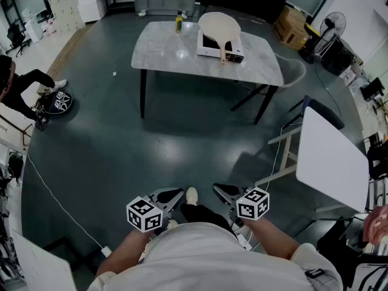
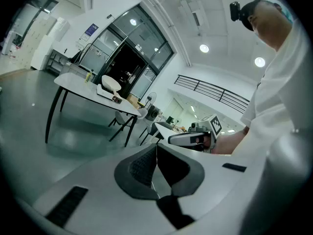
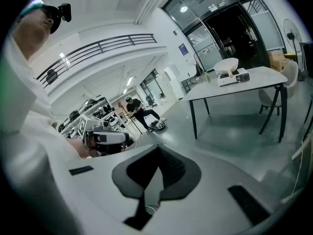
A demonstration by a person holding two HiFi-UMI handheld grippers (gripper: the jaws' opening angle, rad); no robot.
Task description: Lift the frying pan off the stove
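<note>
The left gripper (image 2: pixel 156 150) is held low in front of the person's waist. Its jaws are pressed together with nothing between them. The right gripper (image 3: pixel 158 152) sits just beside it at the same height, and its jaws are also closed and empty. The two grippers point forward, their tips angled slightly toward each other, and the toe of a shoe (image 1: pixel 191 195) shows on the dark floor between them.

The frying pan (image 1: pixel 218 25) is well ahead of both grippers, far out of reach across open floor. It is a cream-coloured pan resting on a white stove (image 1: pixel 211 47), with its handle reaching toward the grippers. The stove stands on a pale marble-topped table (image 1: pixel 173 52) with black legs. A small bottle (image 1: pixel 179 22) stands near the stove, on the left gripper's side.

Off to the right of the right gripper is a white tabletop (image 1: pixel 330 156). Far to the left of the left gripper, a seated person (image 1: pixel 18 88) is near the floor.
</note>
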